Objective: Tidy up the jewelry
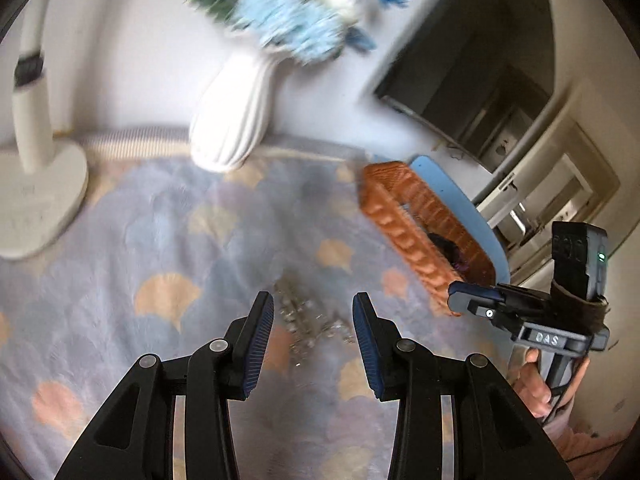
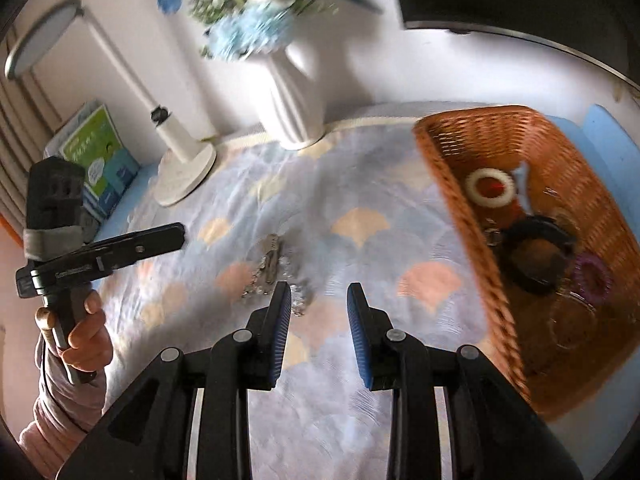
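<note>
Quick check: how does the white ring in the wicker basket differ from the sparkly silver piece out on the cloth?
The white ring already lies inside the wicker basket; the sparkly silver piece lies loose on the patterned cloth. The ring is one closed, matte white circle; the silver piece is a glittery, irregular sprawl. Neither is between any fingers.

Pastel cloth, orange basket

The cloth [image 2: 360, 208] is lavender with peach and cream fan shapes; right of it an orange wicker basket [image 2: 452, 184]; behind, a white ribbed vase [image 2: 292, 108] with blue flowers [image 2: 248, 28].
</note>
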